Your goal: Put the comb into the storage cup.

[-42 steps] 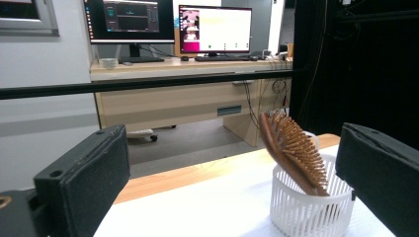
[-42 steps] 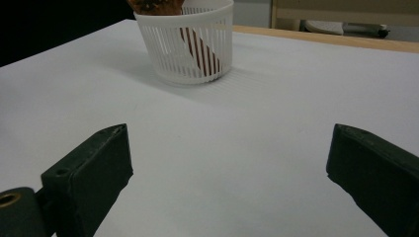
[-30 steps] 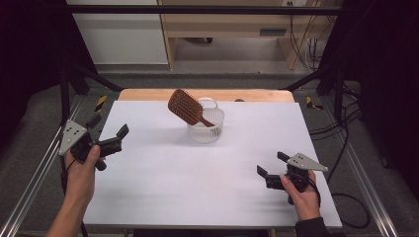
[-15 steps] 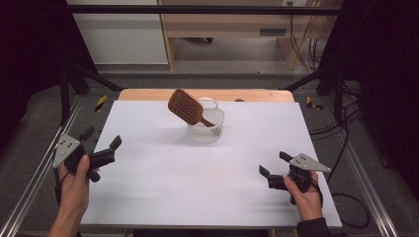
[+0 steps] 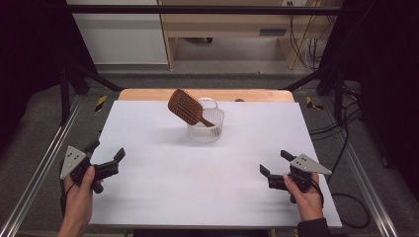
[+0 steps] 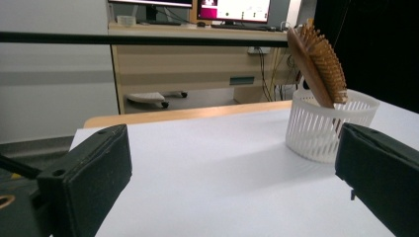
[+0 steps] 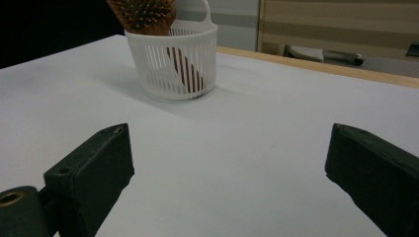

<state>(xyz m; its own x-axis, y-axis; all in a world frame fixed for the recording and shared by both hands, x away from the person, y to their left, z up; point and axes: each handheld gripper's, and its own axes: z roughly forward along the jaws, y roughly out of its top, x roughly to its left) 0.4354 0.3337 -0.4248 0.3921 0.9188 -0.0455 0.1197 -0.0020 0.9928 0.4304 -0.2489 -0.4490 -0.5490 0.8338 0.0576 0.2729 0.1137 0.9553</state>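
A wooden paddle hairbrush (image 5: 187, 107) (image 6: 317, 65) (image 7: 144, 14) stands handle-down in a small white slotted basket (image 5: 206, 128) (image 6: 326, 126) (image 7: 173, 59) at the far middle of the white table. The brush head leans up and to the left, out over the basket rim. My left gripper (image 5: 105, 157) rests at the table's left edge, open and holding nothing. My right gripper (image 5: 275, 164) sits low at the front right, also open with nothing between its jaws. Both are far from the basket.
The white tabletop (image 5: 197, 168) spreads between the grippers and the basket. A wooden strip (image 5: 148, 94) runs along its far edge. Metal frame rails (image 5: 44, 163) flank the table. A desk with monitors (image 6: 207, 10) stands beyond.
My left gripper has drawn back toward the person and down along the left edge of the table. The right gripper has hardly moved. Brush and basket are unchanged.
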